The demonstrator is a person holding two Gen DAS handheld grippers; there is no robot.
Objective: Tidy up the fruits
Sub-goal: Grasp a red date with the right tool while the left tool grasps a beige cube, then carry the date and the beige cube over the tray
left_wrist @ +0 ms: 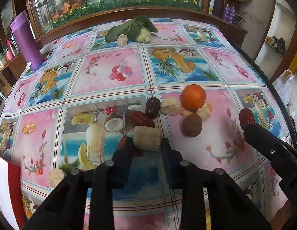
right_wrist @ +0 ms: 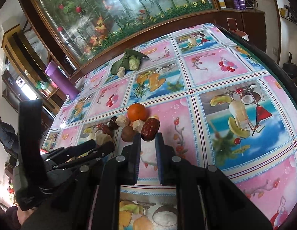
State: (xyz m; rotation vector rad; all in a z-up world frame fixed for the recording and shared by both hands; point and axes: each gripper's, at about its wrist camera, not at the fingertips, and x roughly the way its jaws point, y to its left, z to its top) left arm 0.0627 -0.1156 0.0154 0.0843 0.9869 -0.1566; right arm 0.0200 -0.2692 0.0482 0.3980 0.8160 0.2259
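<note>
1. Your left tool sits at 6 o'clock in its own view, jaws drawn in against a pale beige chunk resting on the bench.
2. Your right tool is narrowed on a red date; it looks pinched, though the contact is hard to confirm.
3. The fruit pile lies at 11 o'clock of that date: orange, brown round fruit.
4. A leafy vegetable lies at 12 o'clock, far off.

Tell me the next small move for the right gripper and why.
Probably carry the red date a little left and set it by the fruit pile. The right gripper has its fingers shut on the date's near end, and the orange and brown round fruit already sit clustered just beside it.
</note>
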